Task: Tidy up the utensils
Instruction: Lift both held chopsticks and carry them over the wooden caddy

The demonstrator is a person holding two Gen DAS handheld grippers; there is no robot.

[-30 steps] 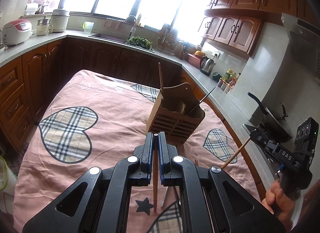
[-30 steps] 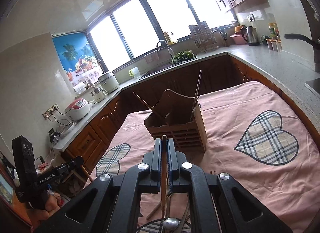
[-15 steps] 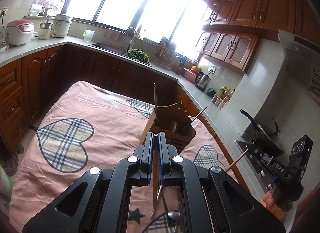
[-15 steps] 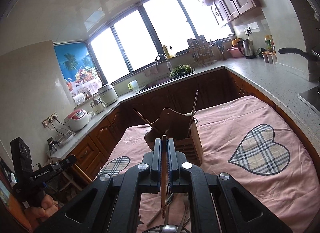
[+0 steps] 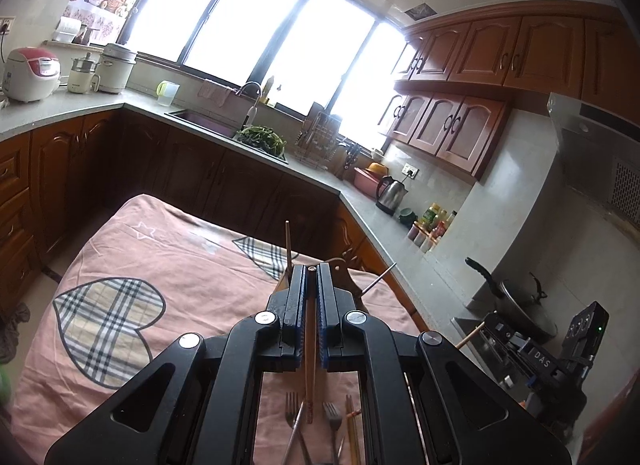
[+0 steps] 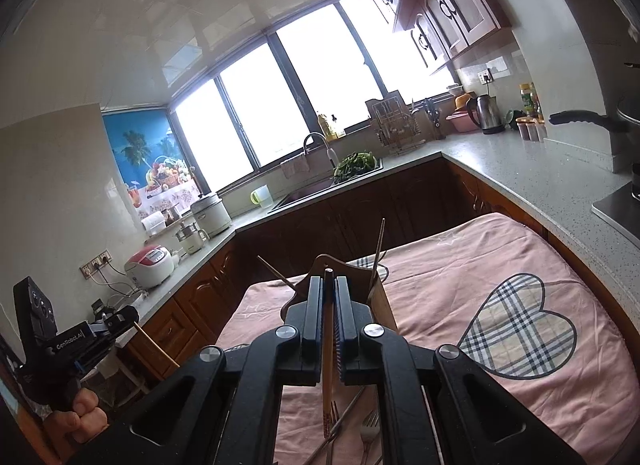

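Observation:
My left gripper (image 5: 311, 271) is shut on a wooden chopstick (image 5: 310, 345) that lies along its fingers. It hovers above the pink cloth, and its fingers hide most of the wooden utensil holder (image 5: 345, 265). One wooden chopstick (image 5: 287, 243) and one metal chopstick (image 5: 379, 276) stand in the holder. My right gripper (image 6: 329, 281) is shut on another wooden chopstick (image 6: 328, 345), just before the holder (image 6: 383, 303). Each view shows the other gripper off to the side, also holding its stick. Forks (image 5: 294, 413) and loose chopsticks (image 5: 352, 425) lie on the cloth below.
The table wears a pink cloth with plaid hearts (image 5: 108, 329). Dark counters wrap around it, with a sink (image 5: 208, 123), rice cookers (image 5: 30, 73), a kettle (image 5: 392, 195) and a pan on the stove (image 5: 516, 305). A hand (image 6: 78, 413) grips the left tool's handle.
Both grippers have risen and tipped upward with their chopsticks. The holder has sunk in both views and is mostly hidden behind the fingers. Forks on the cloth have come into sight underneath.

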